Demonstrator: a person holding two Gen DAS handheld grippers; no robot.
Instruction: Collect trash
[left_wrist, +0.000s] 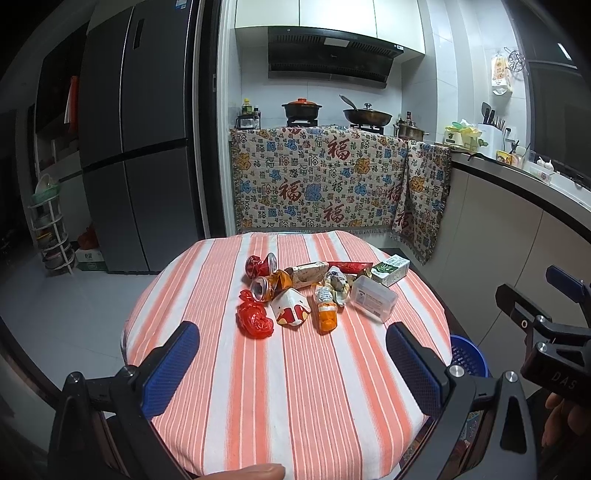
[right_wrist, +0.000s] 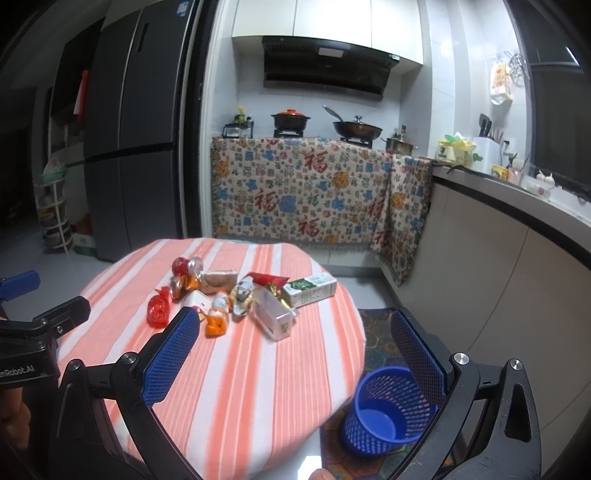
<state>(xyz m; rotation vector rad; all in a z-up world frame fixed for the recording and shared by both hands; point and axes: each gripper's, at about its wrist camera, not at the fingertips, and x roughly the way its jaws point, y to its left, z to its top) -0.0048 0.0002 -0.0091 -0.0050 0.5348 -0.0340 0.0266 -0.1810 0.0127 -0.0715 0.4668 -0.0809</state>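
My left claw (left_wrist: 291, 363) & right claw (right_wrist: 293, 356) both gape wide, holding nothing, low in frame over the striped tablecloth (left_wrist: 295, 398). Trash pile sits mid-frame: red bag (left_wrist: 254, 318), crushed cans (left_wrist: 261, 275), orange bottle (left_wrist: 325, 312), green carton (right_wrist: 310, 290). Blue mesh bin (right_wrist: 388, 410) on floor, lower right of table.

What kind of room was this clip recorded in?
A home kitchen, most likely: a range hood hangs over a stove with a pot and a pan, and a tall fridge stands to the left.
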